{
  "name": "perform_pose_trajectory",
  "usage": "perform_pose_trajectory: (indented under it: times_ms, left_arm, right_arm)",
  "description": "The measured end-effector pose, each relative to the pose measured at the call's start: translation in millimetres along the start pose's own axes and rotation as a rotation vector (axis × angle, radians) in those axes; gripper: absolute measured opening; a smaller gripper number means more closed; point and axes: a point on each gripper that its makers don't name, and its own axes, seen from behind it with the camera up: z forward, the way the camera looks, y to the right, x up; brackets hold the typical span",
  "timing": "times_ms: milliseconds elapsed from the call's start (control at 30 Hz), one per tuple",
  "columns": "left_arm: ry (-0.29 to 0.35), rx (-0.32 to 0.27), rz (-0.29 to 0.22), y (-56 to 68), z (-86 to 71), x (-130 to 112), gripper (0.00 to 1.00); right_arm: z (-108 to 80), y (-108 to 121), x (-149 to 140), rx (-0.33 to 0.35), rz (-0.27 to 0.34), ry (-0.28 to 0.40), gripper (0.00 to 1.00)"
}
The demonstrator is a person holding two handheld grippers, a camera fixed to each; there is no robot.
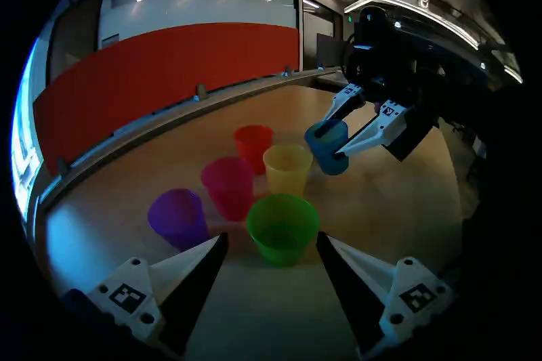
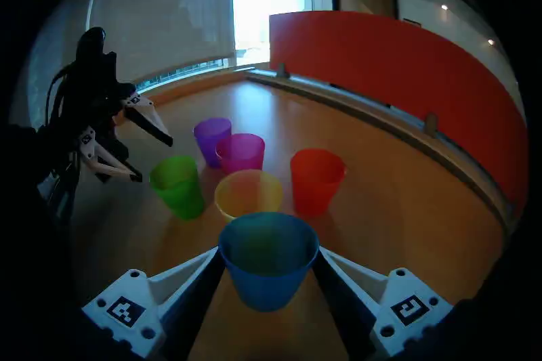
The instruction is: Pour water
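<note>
1. We see the right gripper pinching the blue cup by its sides, one finger on each flank. The left gripper hangs spread wide and empty just short of the green cup.
2. The blue cup sits just beside the yellow cup, at the edge of the cluster on the wooden table. We cannot tell whether its base clears the table.
3. Risks, as we judge them: the cups stand close together, so a tipped pour could spill into the red cup or onto the table. A swinging rim could knock the yellow cup over, and smooth tapered plastic may slip in a side pinch.
4. The blue cup's long axis runs near vertical, its mouth up and its narrower base down. From the left gripper view it leans slightly. Whether it holds any water is unclear.
</note>
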Motion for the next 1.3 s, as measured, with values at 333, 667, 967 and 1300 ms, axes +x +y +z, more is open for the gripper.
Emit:
perform_pose_trajectory:
  times_ms: [333, 667, 967, 1300]
  left_arm:
    - [0.023, 0.003, -0.005, 0.6, -8.8, 7.6, 0.97]
    - [0.030, 0.007, -0.008, -0.9, -12.8, 9.6, 0.97]
    - [0.031, 0.009, -0.012, -1.4, -14.7, 9.9, 0.97]
    - [0.032, -0.002, -0.013, 3.3, -14.0, 10.8, 0.97]
  right_arm:
    - [3.8, 0.7, -11.0, -0.002, -0.008, -0.027, 0.90]
    - [8.2, -1.3, -18.6, -0.005, -0.033, -0.049, 0.90]
    - [7.2, -2.2, -21.0, -0.006, -0.054, -0.050, 0.91]
    - [1.1, -1.9, -32.0, -0.014, -0.046, -0.069, 0.93]
